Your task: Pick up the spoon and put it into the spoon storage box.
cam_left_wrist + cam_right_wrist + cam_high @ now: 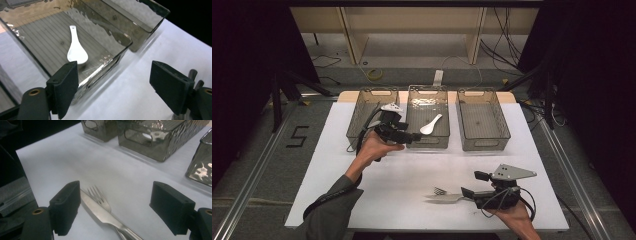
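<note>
Left claw [414, 136] hangs released at the near rim of the middle bin [428, 141], nothing between its jaws; the white spoon [431, 125] lies inside that bin, just beyond the tips, handle pointing to the far right and bowl toward the near left. Seen along the left claw's own jaws, the spoon [76, 48] rests flat on the ribbed floor of the bin [105, 67] with nothing beside it.

Right claw [468, 184] is also released, low over the near right of the table [412, 170], jaws wide apart. The knife [444, 198] and fork [440, 191] lie together just left of its tips (so close they seem to overlap), long axes running left to right, handles toward the claw. In its own view the knife [100, 212] and fork [98, 196] sit nearer the left jaw than the right, untouched.

Right hand is plainly the nearer one to the cutlery, so I'd expect it to shift a little leftward and close across a handle.

Left bin [369, 116] and right bin [482, 122] look empty, though the left one is partly hidden by the hand.
</note>
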